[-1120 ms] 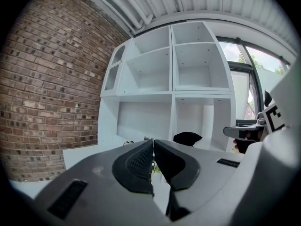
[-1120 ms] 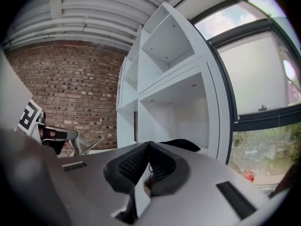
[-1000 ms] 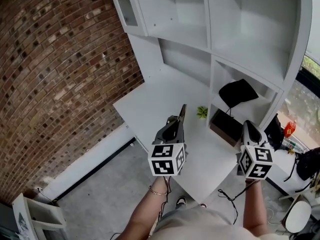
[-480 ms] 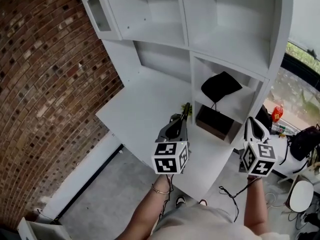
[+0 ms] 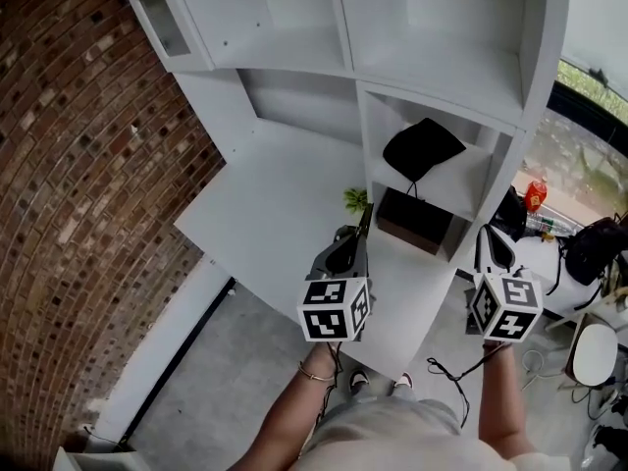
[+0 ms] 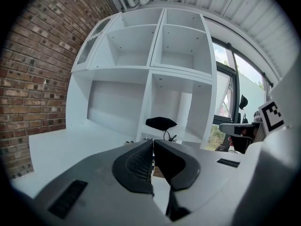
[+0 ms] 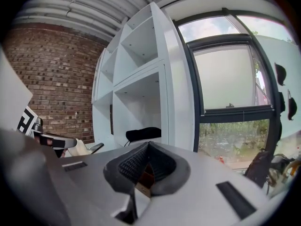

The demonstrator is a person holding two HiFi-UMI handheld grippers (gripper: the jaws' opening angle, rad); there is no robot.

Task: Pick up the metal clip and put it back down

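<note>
Head view: left gripper [image 5: 364, 214] is over the near part of the white desk [image 5: 285, 194], jaws pressed together, nothing in them. Right gripper [image 5: 489, 235] is off the desk's right edge, in front of the shelf unit [image 5: 442, 27], and also empty.

A small green item [image 5: 355, 200] lies on the desk just past the left gripper's tips, slightly left of them. It's the only loose piece on the desk, but too small to confirm as the metal clip. It's apart from the left jaws and well apart from the right gripper.

A brown box [image 5: 414, 222] sits in the low cubby right of it, with a black bag [image 5: 420, 150] on the shelf above. Brick wall [image 5: 78, 184] is on the left.

Left gripper view: left gripper [image 6: 153, 142] has its pads meeting, with no gap at the tip and nothing clamped. It points at the cubbies, with the black bag [image 6: 161, 123] straight ahead. Tiny bits show on the desk just over the left jaw's edge, but I can't resolve them.

Right gripper view: right gripper [image 7: 148, 147] has its tips together and holds nothing. The brown box [image 7: 146, 173] shows through the slot behind the pads, and the black bag [image 7: 143, 133] is beyond. No clip is in sight here.
</note>
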